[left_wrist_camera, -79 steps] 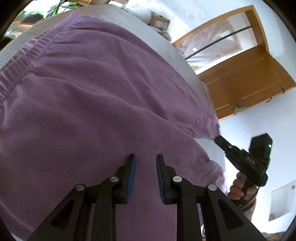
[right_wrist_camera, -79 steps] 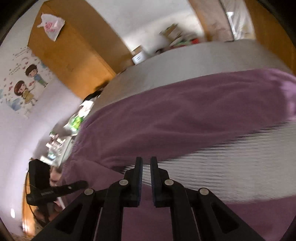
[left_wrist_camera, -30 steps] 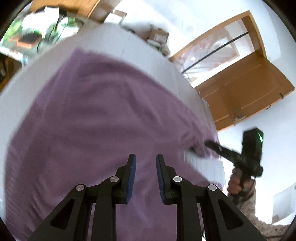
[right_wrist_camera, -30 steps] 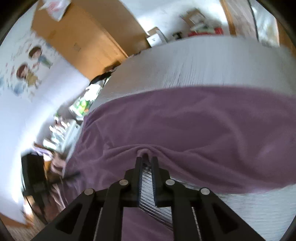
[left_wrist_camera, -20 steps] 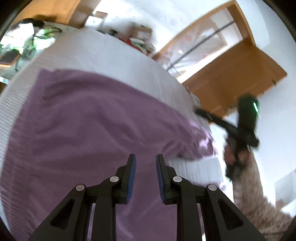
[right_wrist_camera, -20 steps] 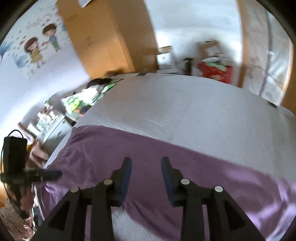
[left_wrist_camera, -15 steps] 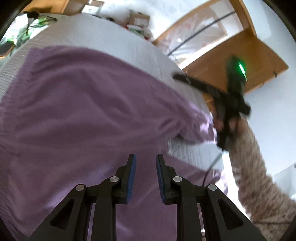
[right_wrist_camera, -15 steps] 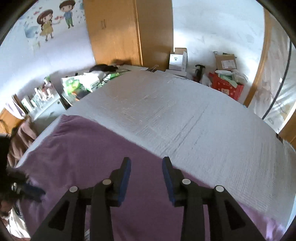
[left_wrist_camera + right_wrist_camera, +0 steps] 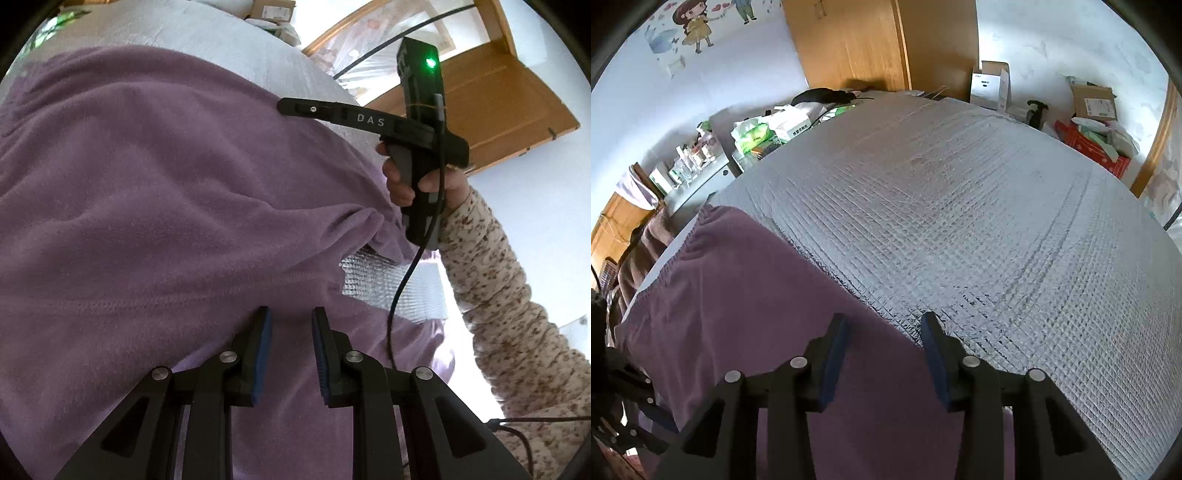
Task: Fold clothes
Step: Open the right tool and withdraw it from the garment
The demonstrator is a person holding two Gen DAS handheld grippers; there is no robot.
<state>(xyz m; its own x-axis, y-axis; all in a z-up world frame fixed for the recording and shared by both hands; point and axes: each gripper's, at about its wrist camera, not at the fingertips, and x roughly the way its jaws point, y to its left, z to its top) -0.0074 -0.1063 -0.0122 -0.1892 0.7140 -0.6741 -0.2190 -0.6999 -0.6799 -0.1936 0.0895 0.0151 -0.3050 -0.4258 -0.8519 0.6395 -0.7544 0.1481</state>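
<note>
A purple fleece garment [image 9: 166, 206] lies spread on the grey quilted bed [image 9: 960, 206] and fills most of the left wrist view. One folded edge ends in a bunched corner [image 9: 373, 229]. My left gripper [image 9: 288, 347] hovers low over the cloth, open, with nothing between its blue pads. A hand in a speckled sleeve [image 9: 491, 280] holds my right gripper [image 9: 291, 108] above the garment's far edge. In the right wrist view the right gripper [image 9: 884, 332] stands wide open and empty over the border between the garment [image 9: 750, 302] and bare bed.
A wooden wardrobe [image 9: 857, 44] and cardboard boxes [image 9: 1093, 99] stand beyond the bed. A cluttered side table [image 9: 701, 158] runs along its left side. A wooden door [image 9: 498, 107] is on the right. A black cable [image 9: 406, 280] hangs from the right gripper.
The right gripper, shut on a garment fold a second ago, has opened, let go and risen over the garment's far side. The left gripper has come closer to the cloth.
</note>
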